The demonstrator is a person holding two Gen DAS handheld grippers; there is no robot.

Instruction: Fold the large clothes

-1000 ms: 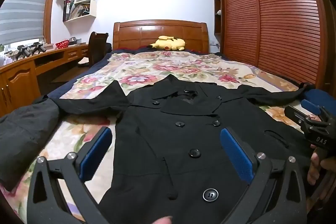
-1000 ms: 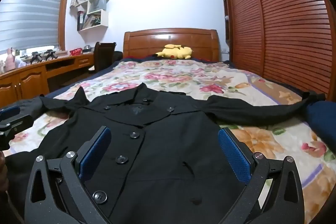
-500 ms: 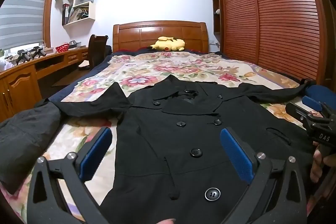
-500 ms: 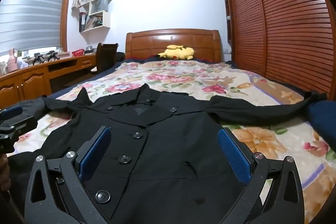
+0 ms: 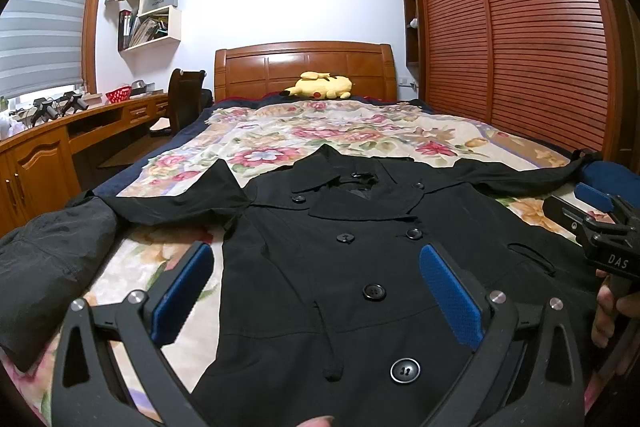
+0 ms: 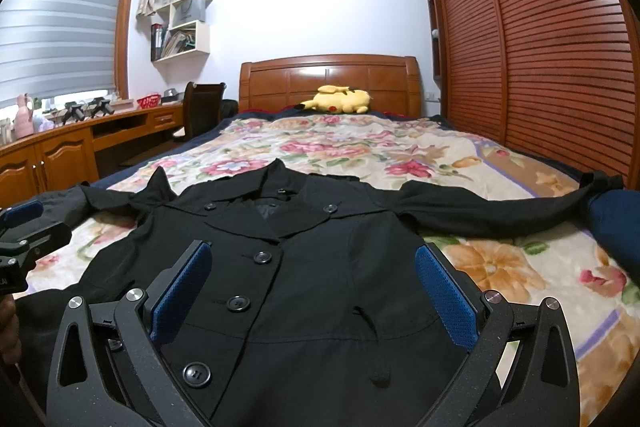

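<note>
Black cloth makes up the one coat (image 5: 360, 267) lying face up and buttoned on the floral bed (image 5: 320, 131), its two sleeves spread out to either side. From left to right, the left gripper (image 5: 316, 291) and the right gripper (image 6: 312, 287) hover above the coat's lower front, both with jaws wide apart and holding nothing. One yellow plush toy (image 6: 340, 99) rests against the wooden headboard (image 6: 328, 79).

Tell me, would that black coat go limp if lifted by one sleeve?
Probably. The black coat lies flat, creased and draped on the floral bedspread, so it should sag. Its sleeve trails sideways, likely dragging. It looks thick, perhaps fairly heavy.
</note>
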